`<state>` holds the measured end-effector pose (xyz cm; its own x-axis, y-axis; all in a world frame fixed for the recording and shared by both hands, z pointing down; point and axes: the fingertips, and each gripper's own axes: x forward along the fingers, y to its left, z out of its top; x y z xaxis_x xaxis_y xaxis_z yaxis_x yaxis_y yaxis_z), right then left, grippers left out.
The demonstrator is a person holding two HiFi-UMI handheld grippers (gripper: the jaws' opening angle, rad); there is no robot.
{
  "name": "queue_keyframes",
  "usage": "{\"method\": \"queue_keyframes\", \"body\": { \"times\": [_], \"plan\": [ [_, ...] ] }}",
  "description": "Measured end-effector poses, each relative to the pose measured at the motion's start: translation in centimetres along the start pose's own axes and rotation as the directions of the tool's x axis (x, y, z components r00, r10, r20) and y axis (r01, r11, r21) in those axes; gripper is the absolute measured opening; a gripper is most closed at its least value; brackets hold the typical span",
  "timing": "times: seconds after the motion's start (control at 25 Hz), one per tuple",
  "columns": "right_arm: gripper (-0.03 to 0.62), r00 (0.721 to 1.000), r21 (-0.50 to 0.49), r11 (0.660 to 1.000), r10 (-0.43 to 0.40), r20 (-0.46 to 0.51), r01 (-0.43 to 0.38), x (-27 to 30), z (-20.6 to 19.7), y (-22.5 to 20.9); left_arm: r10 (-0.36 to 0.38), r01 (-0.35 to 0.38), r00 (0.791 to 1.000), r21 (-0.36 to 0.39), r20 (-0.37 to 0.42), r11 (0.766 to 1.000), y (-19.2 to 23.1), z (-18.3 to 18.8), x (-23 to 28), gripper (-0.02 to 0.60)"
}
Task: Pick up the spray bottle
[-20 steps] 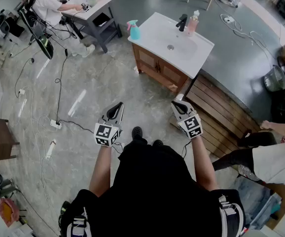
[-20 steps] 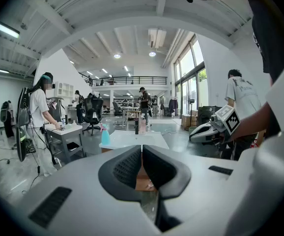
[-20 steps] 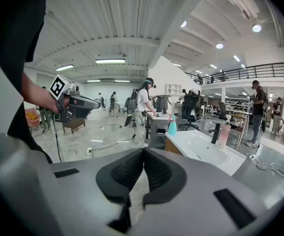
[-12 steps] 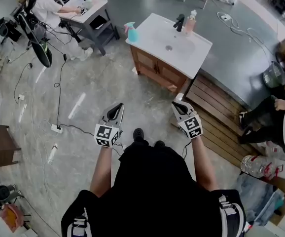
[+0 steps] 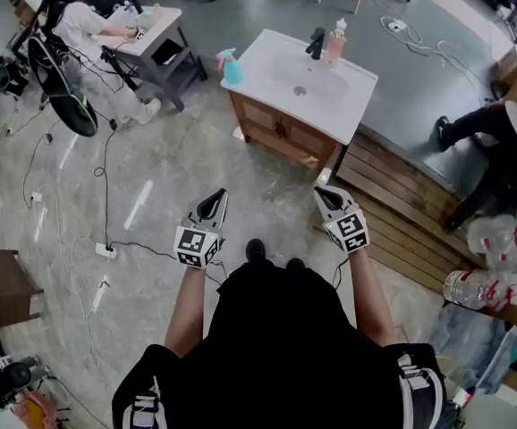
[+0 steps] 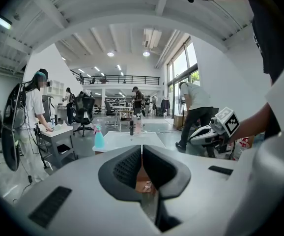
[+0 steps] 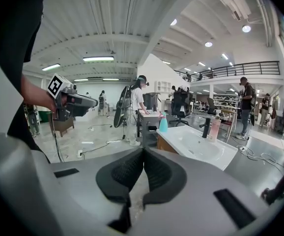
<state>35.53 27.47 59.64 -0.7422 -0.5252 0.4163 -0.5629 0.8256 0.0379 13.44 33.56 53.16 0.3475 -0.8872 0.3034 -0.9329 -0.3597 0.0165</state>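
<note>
You're carrying the left gripper [image 5: 215,197] and right gripper [image 5: 324,191] pressed together and empty, likely because the spray bottle [image 5: 232,66] is standing well ahead, at the left corner of the vanity top [image 5: 350,98].

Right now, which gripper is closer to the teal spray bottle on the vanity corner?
Left, slightly. The left gripper is almost straight in line with the spray bottle but well short of it. The right gripper is about as far back and offset to the bottle's right.
</note>
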Motion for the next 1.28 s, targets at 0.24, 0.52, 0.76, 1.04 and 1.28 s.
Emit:
{"method": "queue_keyframes", "body": {
  "times": [0.24,0.52,0.76,1.04,1.28],
  "plan": [
    [0.017,0.999,0.007,0.999,-0.051,-0.006,0.051,1.1,0.8,0.6,-0.031,0.031,0.999,0.0,0.007,1.0,2.5,-0.1,-0.2,0.029],
    [0.017,0.997,0.001,0.997,-0.077,-0.009,0.077,4.1,2.8,2.8,-0.056,0.056,0.998,-0.01,0.013,0.998,6.6,-0.8,-0.9,0.029],
    [0.017,0.994,-0.008,0.995,-0.102,-0.03,0.102,6.7,3.7,5.7,-0.096,0.095,0.995,0.014,0.012,0.995,9.4,-1.4,-2.4,0.029],
    [0.017,0.995,-0.039,0.996,-0.086,-0.039,0.085,9.3,4.9,7.3,-0.068,0.068,0.998,0.008,0.012,0.998,12.6,-2.3,-4.3,0.029],
    [0.017,0.998,-0.069,0.997,-0.048,-0.035,0.046,12.0,6.6,7.8,-0.015,0.015,1.0,-0.005,0.013,1.0,15.6,-2.5,-5.4,0.029]
  ]
}}
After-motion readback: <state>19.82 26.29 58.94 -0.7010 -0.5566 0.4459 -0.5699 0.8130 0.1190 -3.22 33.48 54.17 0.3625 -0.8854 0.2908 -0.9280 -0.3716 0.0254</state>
